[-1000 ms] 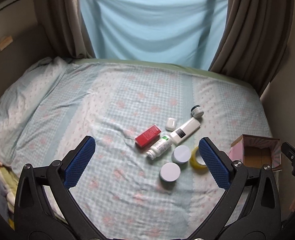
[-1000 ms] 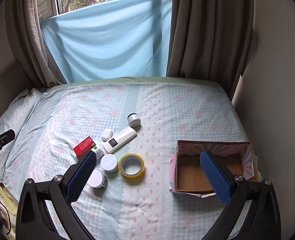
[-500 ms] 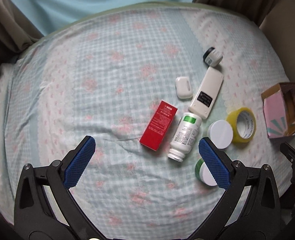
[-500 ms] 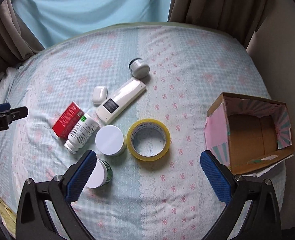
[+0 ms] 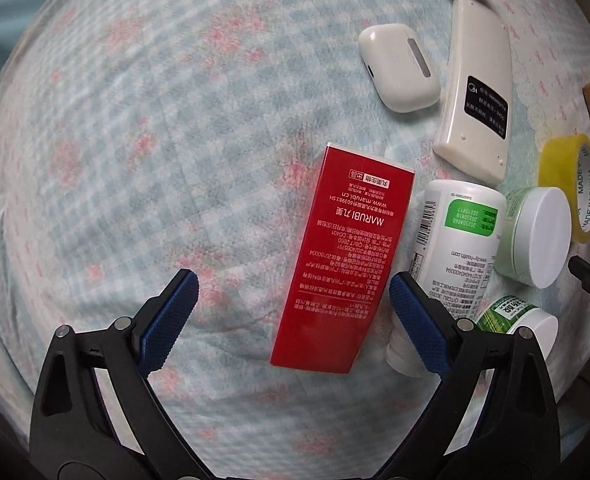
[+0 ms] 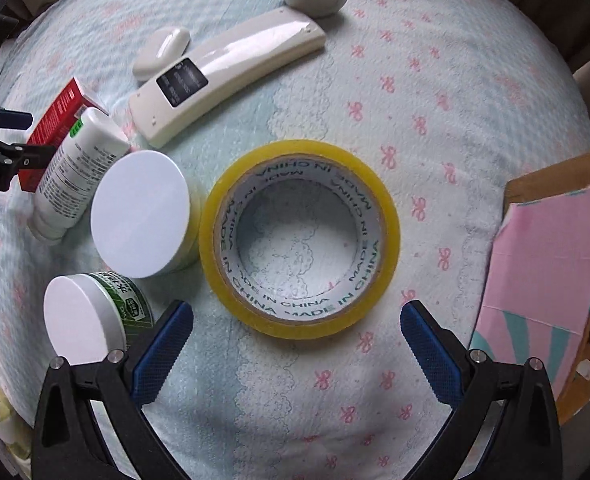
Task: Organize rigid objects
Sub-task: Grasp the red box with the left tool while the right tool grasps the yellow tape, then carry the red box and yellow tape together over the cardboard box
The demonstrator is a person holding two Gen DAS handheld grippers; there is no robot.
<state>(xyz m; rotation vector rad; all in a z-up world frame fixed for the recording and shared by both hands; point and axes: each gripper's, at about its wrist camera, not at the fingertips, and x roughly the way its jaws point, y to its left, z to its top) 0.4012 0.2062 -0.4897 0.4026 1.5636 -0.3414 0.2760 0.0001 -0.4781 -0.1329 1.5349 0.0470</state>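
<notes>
Cardboard, red and printed, makes up the red carton [image 5: 339,256] lying flat on the bedsheet [image 5: 135,120] between the jaws of the left gripper [image 5: 293,312]. Those jaws are closing, but neither pad presses it yet. It looks light and stiff, though likely to dent; its long side faces offer the flattest hold. Bare sheet lies outside the left pad, while the white bottle [image 5: 451,248] crowds the right pad, leaving little room there.

The right gripper [image 6: 297,342] stands spread wide and empty, with the yellow tape roll [image 6: 299,236] just ahead of its jaws. This ring seems rigid and smooth-sided, best taken across its outer wall. A white-lidded jar [image 6: 141,214] touches it on the left; open sheet separates it from the pink box [image 6: 543,264] on the right.
</notes>
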